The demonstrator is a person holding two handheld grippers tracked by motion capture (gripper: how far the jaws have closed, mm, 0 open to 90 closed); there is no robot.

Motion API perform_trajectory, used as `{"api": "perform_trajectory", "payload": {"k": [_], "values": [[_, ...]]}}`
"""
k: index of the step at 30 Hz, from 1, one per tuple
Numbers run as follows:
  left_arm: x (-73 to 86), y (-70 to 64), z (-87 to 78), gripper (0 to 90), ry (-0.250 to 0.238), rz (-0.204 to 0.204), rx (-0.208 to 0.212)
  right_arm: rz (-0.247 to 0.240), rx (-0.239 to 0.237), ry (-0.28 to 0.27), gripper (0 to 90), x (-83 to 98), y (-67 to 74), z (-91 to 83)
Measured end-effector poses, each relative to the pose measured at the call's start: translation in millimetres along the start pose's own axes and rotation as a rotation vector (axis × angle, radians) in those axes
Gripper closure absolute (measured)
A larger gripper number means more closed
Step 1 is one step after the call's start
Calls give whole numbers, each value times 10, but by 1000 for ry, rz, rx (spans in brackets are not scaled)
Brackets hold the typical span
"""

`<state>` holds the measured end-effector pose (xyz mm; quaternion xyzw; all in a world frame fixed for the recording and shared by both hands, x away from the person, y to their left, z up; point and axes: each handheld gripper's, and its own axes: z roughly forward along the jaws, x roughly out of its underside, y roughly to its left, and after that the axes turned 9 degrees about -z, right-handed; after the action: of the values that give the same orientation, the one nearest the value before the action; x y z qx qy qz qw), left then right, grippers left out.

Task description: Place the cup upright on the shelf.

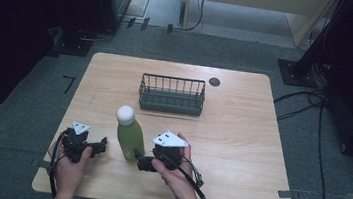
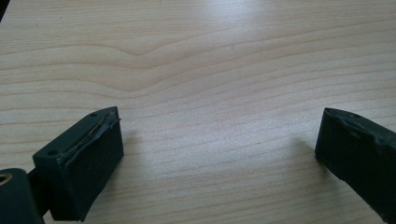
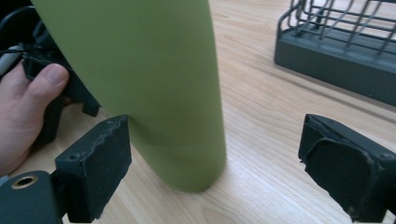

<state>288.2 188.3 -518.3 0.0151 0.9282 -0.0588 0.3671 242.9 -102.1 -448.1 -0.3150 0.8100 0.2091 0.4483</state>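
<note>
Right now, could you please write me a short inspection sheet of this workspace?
Surface: wooden table, bare around the items.
Job's things: green bottle with white cap, upright; dark wire basket behind it, apart from it.
Clutter: nothing seen.
Grippers: left gripper open over bare wood; right gripper open, its jaws either side of the bottle's base, pads not pressing.
Cables: one trails from each gripper; more on the floor at right.
Surroundings: grey carpet, dark equipment stands.

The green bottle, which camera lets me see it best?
The high view: the whole green bottle stands upright there, white cap included. The right gripper view gives a close look at its lower body between open jaws. The left gripper view looks at bare table.
</note>
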Motion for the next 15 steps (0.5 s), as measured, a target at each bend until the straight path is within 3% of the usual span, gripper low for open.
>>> {"api": "perform_trajectory", "payload": {"k": [15], "values": [[0, 0, 0, 16, 1, 1, 0, -37, -54, -14, 126, -99, 141, 192]]}}
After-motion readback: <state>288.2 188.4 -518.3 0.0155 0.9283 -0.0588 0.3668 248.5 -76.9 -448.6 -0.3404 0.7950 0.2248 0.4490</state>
